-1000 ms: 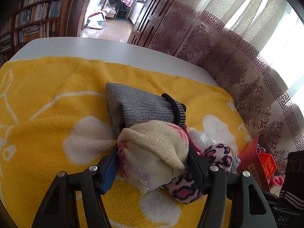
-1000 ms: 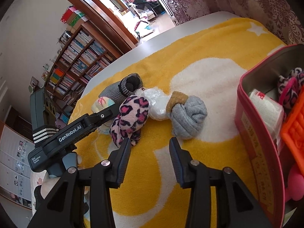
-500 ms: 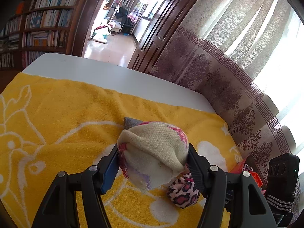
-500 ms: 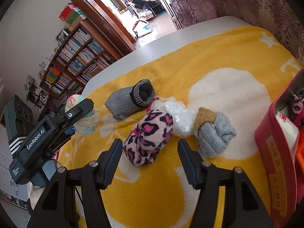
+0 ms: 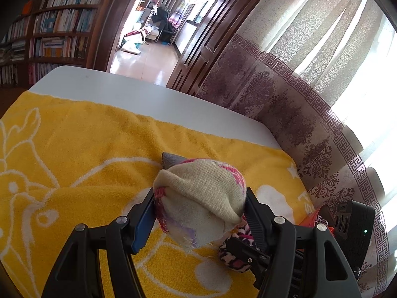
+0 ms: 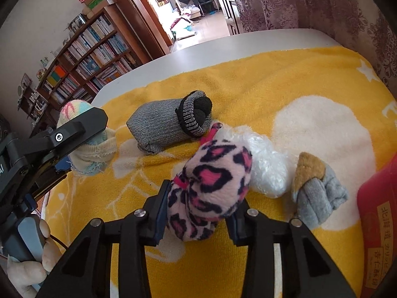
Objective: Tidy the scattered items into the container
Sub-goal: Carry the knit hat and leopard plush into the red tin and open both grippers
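Left gripper (image 5: pixel 199 213) is clamped on the cream sock ball (image 5: pixel 201 198); right gripper (image 6: pixel 198 211) is closing around the leopard-print sock roll (image 6: pixel 211 186), probably gripped. Next, carry both to the red tin (image 6: pixel 379 211).

4 sock rolls (image 6: pixel 208 188); 1 plastic bag (image 6: pixel 265 166); 1 red tin (image 6: pixel 379 213); 2 claws (image 6: pixel 198 213)

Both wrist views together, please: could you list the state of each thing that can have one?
Left tongs: shut on the cream sock, held off the towel.
Right tongs: closing around the leopard sock, which lies on the towel.
Dark grey sock: rolled, lying loose.
Plastic bag: crumpled, lying loose.
Light grey sock: balled, lying loose.
Red tin: only its wall shows.
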`<state>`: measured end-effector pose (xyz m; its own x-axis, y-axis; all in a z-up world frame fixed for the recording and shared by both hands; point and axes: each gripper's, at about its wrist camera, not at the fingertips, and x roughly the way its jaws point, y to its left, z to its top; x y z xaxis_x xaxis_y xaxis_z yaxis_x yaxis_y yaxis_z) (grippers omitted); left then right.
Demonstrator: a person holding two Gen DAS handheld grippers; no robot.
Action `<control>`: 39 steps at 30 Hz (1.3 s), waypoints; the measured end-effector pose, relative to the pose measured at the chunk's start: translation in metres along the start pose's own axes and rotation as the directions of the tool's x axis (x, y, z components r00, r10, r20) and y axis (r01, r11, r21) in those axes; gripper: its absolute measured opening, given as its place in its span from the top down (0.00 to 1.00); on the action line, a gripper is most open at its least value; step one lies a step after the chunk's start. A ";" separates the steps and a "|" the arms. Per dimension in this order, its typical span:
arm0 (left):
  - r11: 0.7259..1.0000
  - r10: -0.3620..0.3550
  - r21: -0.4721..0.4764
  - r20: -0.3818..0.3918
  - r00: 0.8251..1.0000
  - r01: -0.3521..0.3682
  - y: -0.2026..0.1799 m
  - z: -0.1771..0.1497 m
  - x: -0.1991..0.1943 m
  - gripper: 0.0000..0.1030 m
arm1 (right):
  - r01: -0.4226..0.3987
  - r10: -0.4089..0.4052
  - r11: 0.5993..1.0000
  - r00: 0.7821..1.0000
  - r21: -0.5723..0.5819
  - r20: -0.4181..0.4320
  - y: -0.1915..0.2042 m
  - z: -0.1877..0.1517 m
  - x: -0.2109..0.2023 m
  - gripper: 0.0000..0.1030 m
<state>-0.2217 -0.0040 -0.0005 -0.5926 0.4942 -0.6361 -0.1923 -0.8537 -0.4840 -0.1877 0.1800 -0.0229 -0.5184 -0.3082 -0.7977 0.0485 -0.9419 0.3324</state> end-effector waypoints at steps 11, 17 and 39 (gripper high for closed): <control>0.999 -0.016 0.030 0.010 1.000 0.016 -0.011 -0.003 -0.005 0.34 | -0.020 0.015 0.999 0.994 0.041 0.109 -0.020 -0.018 -0.073 0.59; 0.998 -0.026 0.056 0.012 1.000 0.025 -0.021 -0.006 -0.008 0.34 | 0.006 -0.019 0.997 0.981 0.071 0.195 -0.042 -0.030 -0.119 0.59; 0.978 -0.088 0.191 -0.005 0.996 0.088 -0.077 -0.023 -0.020 0.34 | 0.119 -0.216 0.948 0.921 0.294 0.325 -0.137 -0.063 -0.212 0.59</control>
<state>-0.1764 0.0557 0.0359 -0.5692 0.5685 -0.5940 -0.3893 -0.8227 -0.4143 -0.0309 0.3664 0.0689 -0.7653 -0.0369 -0.6426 -0.2668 -0.8904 0.3689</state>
